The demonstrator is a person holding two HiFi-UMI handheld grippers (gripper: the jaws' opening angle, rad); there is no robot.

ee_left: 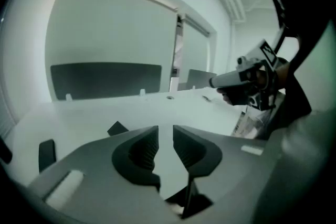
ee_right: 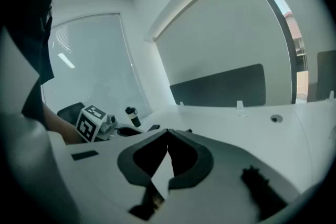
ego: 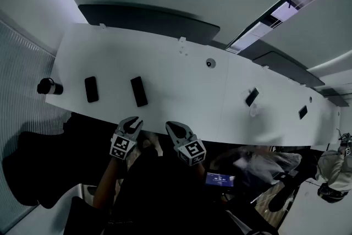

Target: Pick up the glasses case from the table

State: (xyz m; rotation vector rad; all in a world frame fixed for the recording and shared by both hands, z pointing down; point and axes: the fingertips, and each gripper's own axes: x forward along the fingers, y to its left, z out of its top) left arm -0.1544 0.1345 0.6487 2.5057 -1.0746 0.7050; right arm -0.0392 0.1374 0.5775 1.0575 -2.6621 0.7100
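Observation:
Two dark oblong things lie flat on the long white table (ego: 181, 93) near its left end: one (ego: 138, 91) nearer the middle and one (ego: 91, 89) further left. I cannot tell which is the glasses case. The left gripper view shows them as a dark corner (ee_left: 116, 127) and a dark slab (ee_left: 47, 153). Both grippers hover side by side off the near table edge, apart from both things. My left gripper (ego: 132, 121) (ee_left: 165, 134) has its jaws drawn to a narrow slit with nothing between. My right gripper (ego: 171, 126) (ee_right: 168, 132) is shut and empty.
A dark bottle (ego: 49, 86) (ee_right: 131, 115) stands at the table's left end. Small dark items (ego: 252, 97) (ego: 303, 112) lie further right, with a round grommet (ego: 209, 63) mid-table. A dark divider panel (ego: 148, 18) runs along the far edge. A person (ego: 335, 173) is at lower right.

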